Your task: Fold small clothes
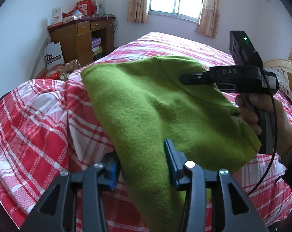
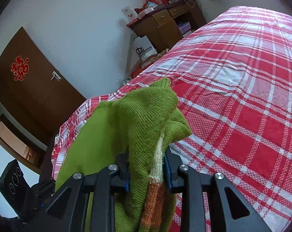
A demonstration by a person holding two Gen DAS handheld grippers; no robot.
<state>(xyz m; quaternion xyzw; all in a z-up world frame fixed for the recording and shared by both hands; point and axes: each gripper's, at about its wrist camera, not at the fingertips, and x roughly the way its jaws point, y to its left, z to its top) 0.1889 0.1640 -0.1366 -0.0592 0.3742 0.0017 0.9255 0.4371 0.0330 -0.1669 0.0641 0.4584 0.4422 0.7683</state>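
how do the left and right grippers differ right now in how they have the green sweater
The left gripper has its jaws wider apart, the green sweater passing loosely between them; the right gripper is pinched tight on a bunched edge. Only plain green knit shows at the left; the right also clamps an orange-and-white striped band. Both angle down over the plaid bed.
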